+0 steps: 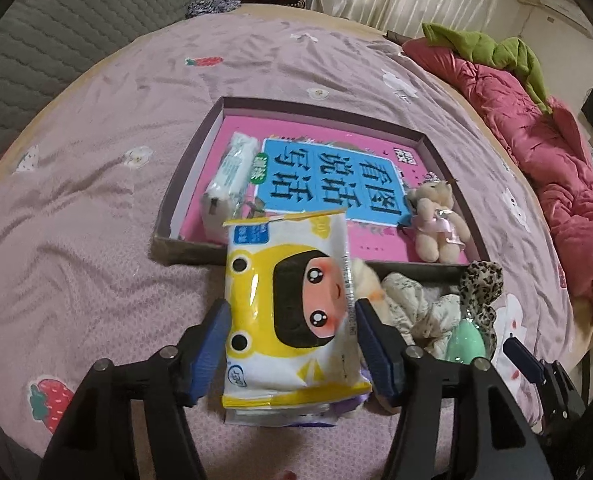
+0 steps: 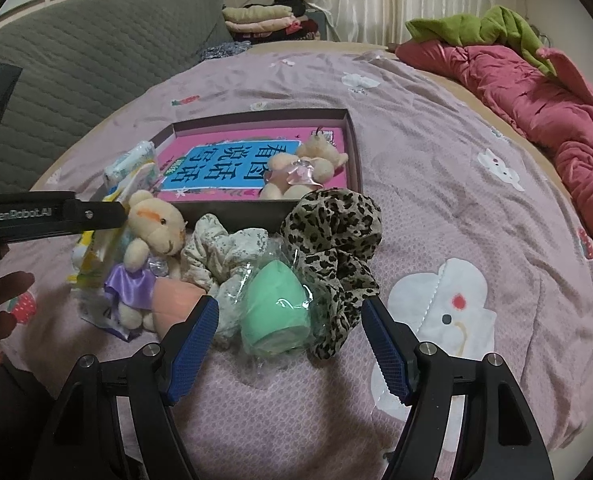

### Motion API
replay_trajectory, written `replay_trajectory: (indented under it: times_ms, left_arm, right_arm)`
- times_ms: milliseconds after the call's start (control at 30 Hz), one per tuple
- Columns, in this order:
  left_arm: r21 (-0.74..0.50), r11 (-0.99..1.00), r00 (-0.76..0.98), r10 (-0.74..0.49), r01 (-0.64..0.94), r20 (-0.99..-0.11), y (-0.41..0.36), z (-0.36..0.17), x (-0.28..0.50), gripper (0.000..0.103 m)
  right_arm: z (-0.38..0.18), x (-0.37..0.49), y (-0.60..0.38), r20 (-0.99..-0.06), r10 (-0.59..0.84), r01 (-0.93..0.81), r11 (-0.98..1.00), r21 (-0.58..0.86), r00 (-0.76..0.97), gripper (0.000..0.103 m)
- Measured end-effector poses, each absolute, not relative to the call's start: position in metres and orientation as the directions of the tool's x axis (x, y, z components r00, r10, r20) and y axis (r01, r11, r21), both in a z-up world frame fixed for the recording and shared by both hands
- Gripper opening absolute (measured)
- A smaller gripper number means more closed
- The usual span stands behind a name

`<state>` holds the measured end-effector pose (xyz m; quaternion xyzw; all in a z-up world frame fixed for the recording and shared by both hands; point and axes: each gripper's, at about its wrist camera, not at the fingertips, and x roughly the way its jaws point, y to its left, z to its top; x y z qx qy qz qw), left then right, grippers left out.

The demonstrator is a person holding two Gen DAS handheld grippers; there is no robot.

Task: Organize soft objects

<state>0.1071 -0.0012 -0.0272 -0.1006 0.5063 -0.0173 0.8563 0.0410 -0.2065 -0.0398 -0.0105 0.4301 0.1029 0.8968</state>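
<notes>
A bed with a mauve printed sheet [image 2: 436, 208] carries a shallow dark tray [image 2: 354, 148] at centre, soft items just near of it, and a red quilt [image 2: 544, 108] far right.

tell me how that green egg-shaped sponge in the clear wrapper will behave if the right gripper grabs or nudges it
The green egg-shaped sponge looks like soft foam, so it is probably light and will squash under the fingers. Its glossy clear wrapper may be slippery and crinkle. The rounded shape could roll if pushed, though the leopard-print scrunchie beside it may stop it.

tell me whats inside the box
A pink book lines the box floor; on it lie a white tissue pack and a bear. Anything under the book is hidden.
</notes>
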Motion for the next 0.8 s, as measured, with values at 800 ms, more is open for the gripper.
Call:
replay_trajectory:
  times_ms: [800]
  left_arm:
    - [-0.252,0.965,0.457,-0.191,-0.077,-0.869,0.007,-0.05,0.112,0.066]
  right_arm:
    - [-0.055,0.047,-0.194,-0.773,0.193,-0.271,0.962,0.028,0.604,0.048]
